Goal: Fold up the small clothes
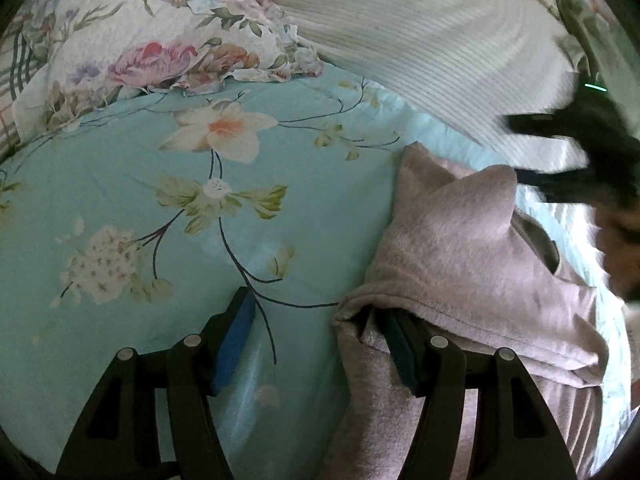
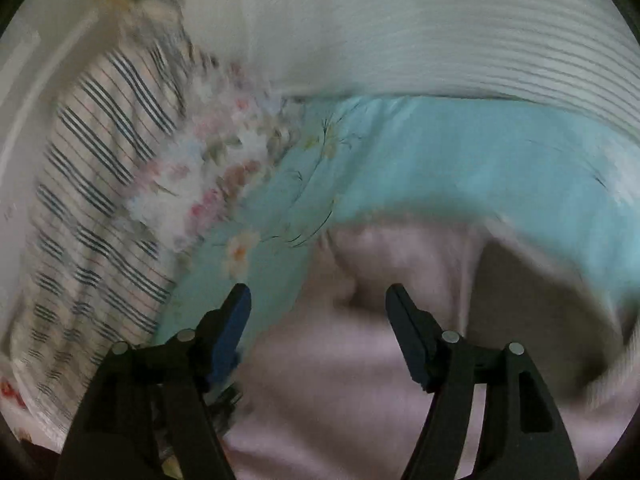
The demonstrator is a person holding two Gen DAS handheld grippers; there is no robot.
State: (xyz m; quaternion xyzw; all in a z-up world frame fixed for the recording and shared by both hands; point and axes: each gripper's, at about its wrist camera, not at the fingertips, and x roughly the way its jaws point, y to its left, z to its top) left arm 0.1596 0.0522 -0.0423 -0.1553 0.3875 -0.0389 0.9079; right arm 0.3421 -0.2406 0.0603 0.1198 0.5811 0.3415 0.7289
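A small pale pink garment (image 1: 460, 248) lies rumpled on the turquoise floral bedspread (image 1: 140, 208), at the right of the left wrist view. My left gripper (image 1: 320, 316) is open; its right finger (image 1: 404, 356) sits under a folded edge of the garment, its left finger (image 1: 236, 340) over bare bedspread. My right gripper shows as a dark blurred shape (image 1: 568, 152) at the garment's far right corner. In the blurred right wrist view my right gripper (image 2: 318, 300) is open above the pink garment (image 2: 340, 380), holding nothing.
A floral pillow (image 1: 160, 40) and a white ribbed blanket (image 1: 420, 40) lie at the back of the bed. A striped pillow (image 2: 88, 200) lies at the left in the right wrist view.
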